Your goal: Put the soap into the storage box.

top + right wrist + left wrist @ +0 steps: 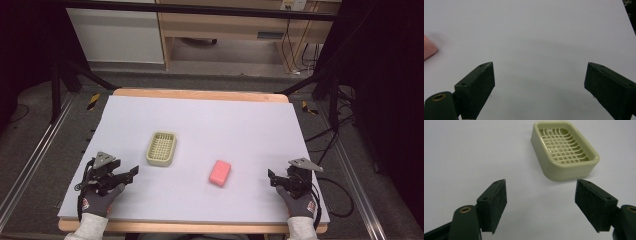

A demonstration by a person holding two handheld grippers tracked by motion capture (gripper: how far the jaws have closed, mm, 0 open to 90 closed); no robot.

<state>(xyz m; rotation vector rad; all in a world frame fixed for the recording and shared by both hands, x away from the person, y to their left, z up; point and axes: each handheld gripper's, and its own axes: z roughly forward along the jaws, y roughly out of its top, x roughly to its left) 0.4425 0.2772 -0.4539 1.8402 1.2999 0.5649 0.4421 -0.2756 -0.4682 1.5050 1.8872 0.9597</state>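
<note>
Both jaws spread, the left hand-held gripper (541,206) faces the soap dish (564,148); pink soap (220,173) lies between dish and right hand-held gripper (539,91), also apart.

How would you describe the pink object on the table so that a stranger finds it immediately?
Look at the pale table top. Right of its middle, toward the person's edge, lies a small pink soap bar. Unlike the cream, grid-bottomed soap dish to its left, it is solid and rounded.

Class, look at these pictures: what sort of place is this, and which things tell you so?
Probably a lab recording station: a white-topped wooden table inside a black metal frame, loose cables on the grey floor, and a wooden desk behind.
</note>
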